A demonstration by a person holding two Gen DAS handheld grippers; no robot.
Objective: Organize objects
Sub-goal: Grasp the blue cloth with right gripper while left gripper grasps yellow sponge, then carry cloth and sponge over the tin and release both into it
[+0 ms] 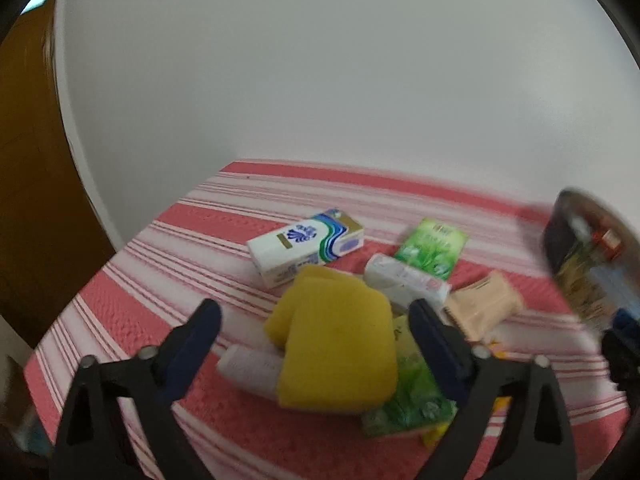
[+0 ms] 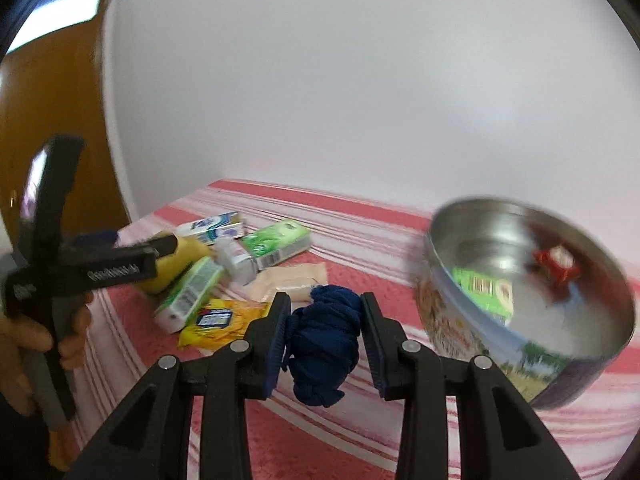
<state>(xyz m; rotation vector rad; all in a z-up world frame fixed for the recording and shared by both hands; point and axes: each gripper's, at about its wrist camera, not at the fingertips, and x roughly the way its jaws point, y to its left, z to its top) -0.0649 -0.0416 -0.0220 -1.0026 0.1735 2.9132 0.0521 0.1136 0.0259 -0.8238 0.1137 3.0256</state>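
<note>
- Two tools in play here. The right tool has its jaws clamped on a balled-up navy cloth, held up over the red-and-white striped bench.
- Just right of that cloth sits a metal bowl with a printed outside; inside it there's a green packet and a small red-and-white wrapper.
- The left tool is spread wide, nothing gripped, with the yellow sponge lying between its fingers. Can't tell if a pad touches it, it's all pretty blurry.
- The rest of the pile is bunched around the sponge: a white box with blue print behind it, a green tissue pack further right, a white packet and a beige packet beside that, another green pack half under the sponge.
- From the right wrist view a yellow pouch lies at the near edge of the pile, and a hand grips the left tool's handle.
</note>
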